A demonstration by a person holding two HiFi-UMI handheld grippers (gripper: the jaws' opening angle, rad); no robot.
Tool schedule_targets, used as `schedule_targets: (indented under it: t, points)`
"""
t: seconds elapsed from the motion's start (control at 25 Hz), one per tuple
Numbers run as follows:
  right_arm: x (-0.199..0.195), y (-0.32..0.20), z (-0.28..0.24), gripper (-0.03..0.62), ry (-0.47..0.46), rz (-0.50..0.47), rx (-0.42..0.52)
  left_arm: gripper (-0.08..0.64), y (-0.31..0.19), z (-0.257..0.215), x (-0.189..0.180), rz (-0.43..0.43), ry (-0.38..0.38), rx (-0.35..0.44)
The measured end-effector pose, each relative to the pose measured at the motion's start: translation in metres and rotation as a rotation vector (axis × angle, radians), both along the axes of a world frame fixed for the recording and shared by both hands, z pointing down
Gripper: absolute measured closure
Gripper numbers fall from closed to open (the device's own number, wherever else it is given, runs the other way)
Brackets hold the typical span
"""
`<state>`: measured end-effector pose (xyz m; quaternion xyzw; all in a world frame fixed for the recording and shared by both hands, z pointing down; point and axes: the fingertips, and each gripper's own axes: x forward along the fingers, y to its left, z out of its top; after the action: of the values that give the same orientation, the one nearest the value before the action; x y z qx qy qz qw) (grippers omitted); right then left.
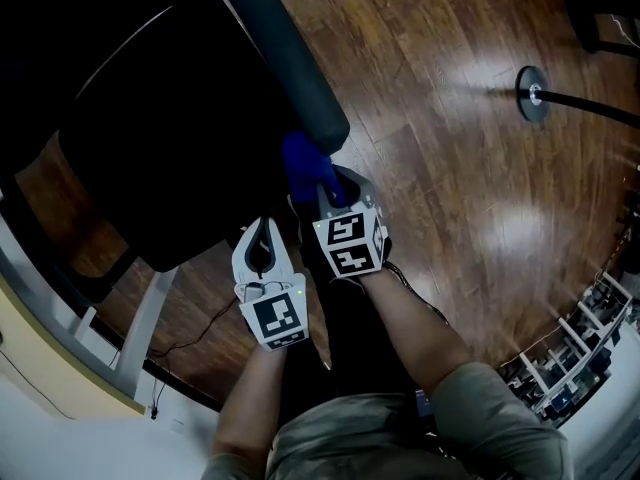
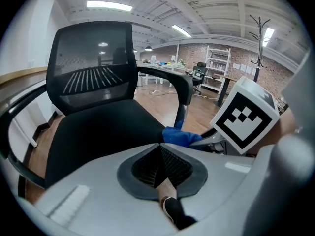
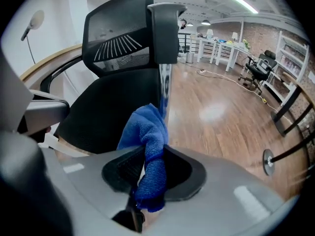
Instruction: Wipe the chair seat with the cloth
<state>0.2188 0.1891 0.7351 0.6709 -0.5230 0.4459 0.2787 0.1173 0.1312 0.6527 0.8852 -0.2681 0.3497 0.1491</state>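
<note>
The right gripper is pinching a bunched blue cloth tight between its jaws, with most of the cloth standing out ahead of the tips. The left gripper is holding its jaws pressed together with nothing between them.

The cloth is hanging at the front corner of the black chair seat, below the armrest. It does not look to be lying flat on the seat yet.

I am judging that a good wipe means lowering the loose bunch until it is pressing on the seat, then sweeping in overlapping passes without slackening the pinch.

The left gripper view is showing the whole seat and the mesh backrest. Only the head view is showing both grippers side by side over the wooden floor.
</note>
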Motion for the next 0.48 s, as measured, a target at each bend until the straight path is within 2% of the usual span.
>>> schedule_targets:
  t: [0.24,0.48]
  points:
    - [0.001,-0.001,0.003,0.497,0.002,0.002,0.007,0.555,-0.004,0.009,0.001,0.005,-0.006,-0.002]
    - [-0.015,-0.004,-0.031,0.497,-0.016,-0.037,0.007,0.555,-0.008,-0.016,-0.016,-0.015,-0.004,-0.014]
